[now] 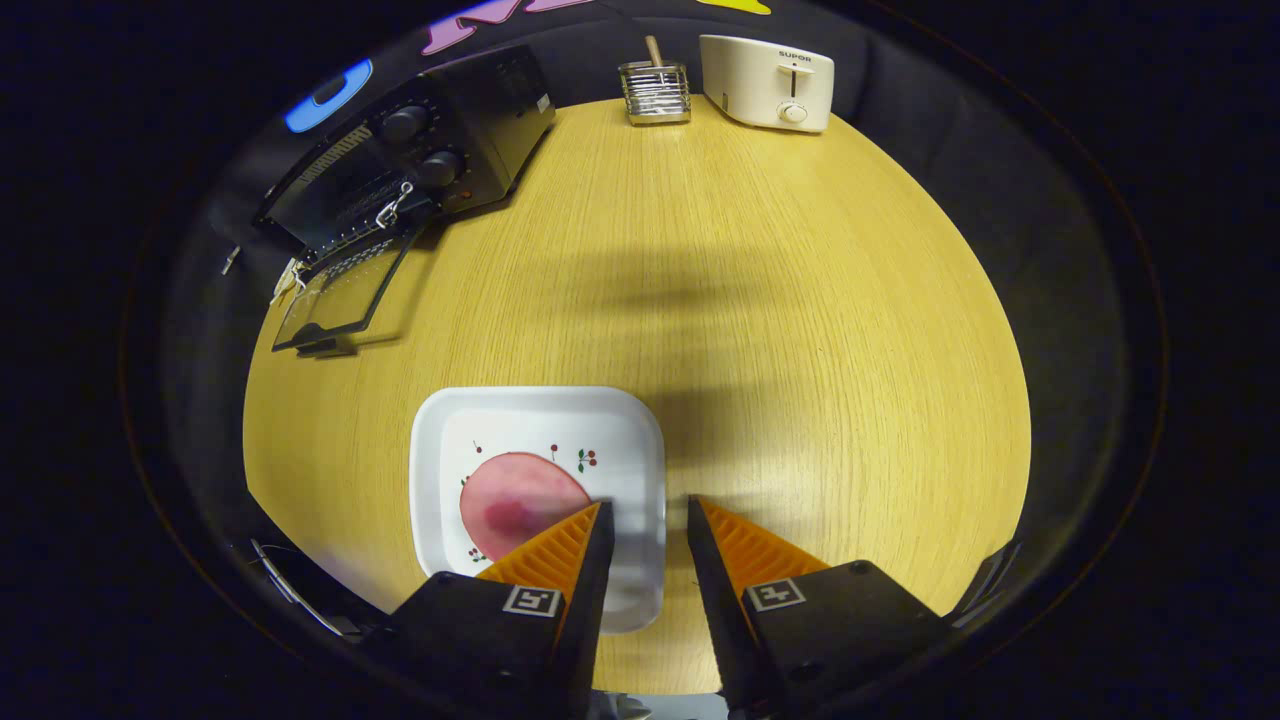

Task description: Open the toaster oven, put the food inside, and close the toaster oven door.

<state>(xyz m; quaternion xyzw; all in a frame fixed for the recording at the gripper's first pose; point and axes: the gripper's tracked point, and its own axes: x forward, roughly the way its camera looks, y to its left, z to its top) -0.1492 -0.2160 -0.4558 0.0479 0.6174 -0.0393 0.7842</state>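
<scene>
1. Closest to me, the gripper [645, 510] hangs over the near side of the wooden table [800, 330] with its two fingers spread a moderate way apart and nothing held between them.
2. The left fingertip [590, 520] sits over the right part of a white square plate [640, 440]; the right fingertip [700, 512] is just past the plate's right rim, over bare wood. The plate's right edge lies in the gap between them.
3. On that plate rests a round pink slice of food [510, 495], partly covered by the left finger. I cannot tell whether the finger touches it. Small cherry prints dot the plate around the slice.
4. Looking along the fingers, the tool points down toward the tabletop, tilted forward, and a soft shadow falls across the middle of the wood beyond the plate.
5. Further off to the left stands the black toaster oven [450, 150], its glass door [340, 290] dropped open and lying flat out toward me, with two knobs on its front panel.
6. At the far edge sit a small wire holder [655, 95] with a wooden stick in it and, just right of it, a cream toaster [770, 80].
</scene>
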